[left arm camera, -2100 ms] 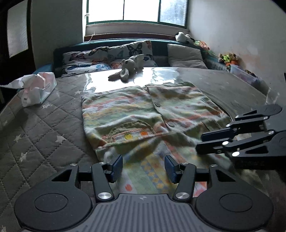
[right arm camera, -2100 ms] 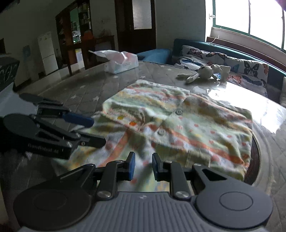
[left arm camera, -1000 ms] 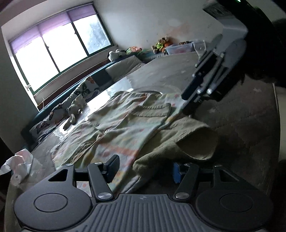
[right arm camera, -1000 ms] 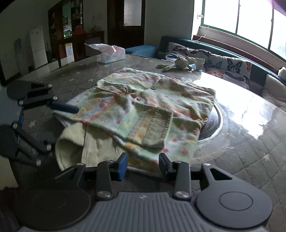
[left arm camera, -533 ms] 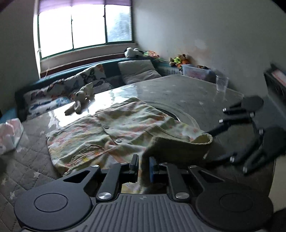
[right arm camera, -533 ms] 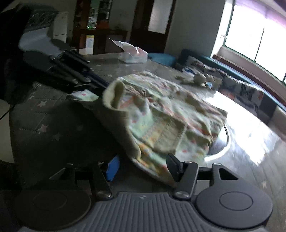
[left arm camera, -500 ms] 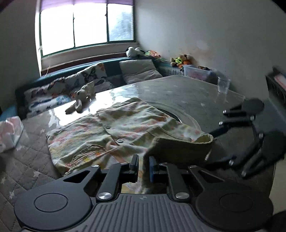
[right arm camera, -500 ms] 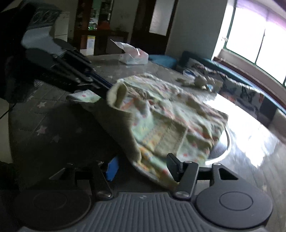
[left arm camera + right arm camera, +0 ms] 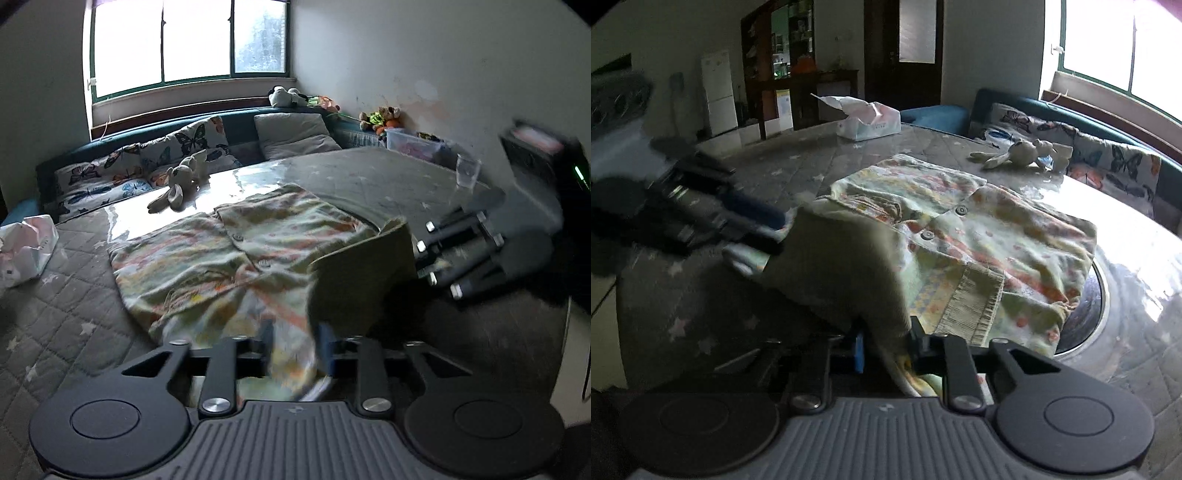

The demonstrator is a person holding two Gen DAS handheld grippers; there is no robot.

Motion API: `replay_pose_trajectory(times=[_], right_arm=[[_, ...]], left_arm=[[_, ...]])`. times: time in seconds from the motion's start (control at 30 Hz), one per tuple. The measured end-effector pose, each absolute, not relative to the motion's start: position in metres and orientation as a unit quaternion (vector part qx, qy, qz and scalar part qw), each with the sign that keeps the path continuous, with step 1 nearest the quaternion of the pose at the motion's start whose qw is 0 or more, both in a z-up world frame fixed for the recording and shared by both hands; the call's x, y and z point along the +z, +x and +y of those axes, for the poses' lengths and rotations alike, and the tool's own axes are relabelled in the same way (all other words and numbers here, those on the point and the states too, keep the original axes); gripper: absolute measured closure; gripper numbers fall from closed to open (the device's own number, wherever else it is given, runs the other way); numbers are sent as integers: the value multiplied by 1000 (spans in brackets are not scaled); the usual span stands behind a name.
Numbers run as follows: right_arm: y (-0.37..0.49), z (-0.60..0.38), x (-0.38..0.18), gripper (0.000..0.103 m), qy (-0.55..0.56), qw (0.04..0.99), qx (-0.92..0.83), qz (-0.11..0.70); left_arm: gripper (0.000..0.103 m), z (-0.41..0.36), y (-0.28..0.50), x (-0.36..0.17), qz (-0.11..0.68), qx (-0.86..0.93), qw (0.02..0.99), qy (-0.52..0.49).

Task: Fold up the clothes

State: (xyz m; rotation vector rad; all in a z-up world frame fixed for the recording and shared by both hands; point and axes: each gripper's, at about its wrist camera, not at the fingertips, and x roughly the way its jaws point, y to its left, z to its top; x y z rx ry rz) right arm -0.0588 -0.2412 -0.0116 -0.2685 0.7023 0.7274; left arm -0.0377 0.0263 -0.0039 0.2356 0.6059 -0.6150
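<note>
Both claws are clamped on the shirt [image 9: 236,251]: left claw [image 9: 295,341] and right claw [image 9: 885,347] each pinch its hem, lifted ahead of them.

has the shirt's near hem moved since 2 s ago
Yes. The hem lay flat on the table then; now both grippers, left and right, grip it, raised and curling toward the buttons and plush rabbit.

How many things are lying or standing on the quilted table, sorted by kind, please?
Garments: 1, the patterned shirt, its near hem pinched by the left gripper and right gripper
Plush toys: 1, the stuffed bunny
Tissue packs: 1, the tissue pack
Cups: 1, the clear cup
Total: 4
</note>
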Motion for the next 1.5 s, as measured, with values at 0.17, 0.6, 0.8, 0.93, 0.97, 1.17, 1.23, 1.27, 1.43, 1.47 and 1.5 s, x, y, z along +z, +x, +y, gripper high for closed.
replay_pose_trajectory(times=[0.17, 0.6, 0.8, 0.93, 0.97, 1.17, 1.23, 1.27, 1.43, 1.47, 1.5], right_arm=[[-57, -242, -9, 88, -113, 869, 343, 338], [-57, -245, 13, 93, -78, 891, 319, 315], [-67, -247, 18, 95, -69, 899, 315, 295], [-85, -251, 31, 95, -70, 900, 327, 281], [-90, -253, 35, 95, -71, 899, 331, 278], [-134, -262, 56, 95, -76, 886, 360, 282], [-141, -262, 60, 96, -78, 883, 364, 285], [-144, -262, 62, 96, -80, 882, 366, 286], [-147, -262, 72, 96, -79, 878, 369, 294], [-141, -262, 73, 96, -76, 880, 365, 295], [-133, -262, 75, 96, -73, 881, 363, 295]], left_arm=[[56, 22, -55, -15, 282, -293, 897, 175], [74, 7, -65, -39, 240, -237, 893, 300], [96, 21, -73, -26, 221, -232, 903, 287], [97, 29, -89, -9, 209, -243, 908, 269], [97, 32, -94, -4, 213, -250, 908, 260], [97, 45, -139, 31, 225, -286, 907, 211], [97, 49, -149, 40, 227, -287, 910, 195], [97, 50, -151, 43, 229, -288, 911, 186], [97, 51, -133, 48, 228, -280, 918, 163], [97, 51, -127, 49, 227, -278, 920, 159], [97, 50, -120, 51, 225, -276, 921, 156]])
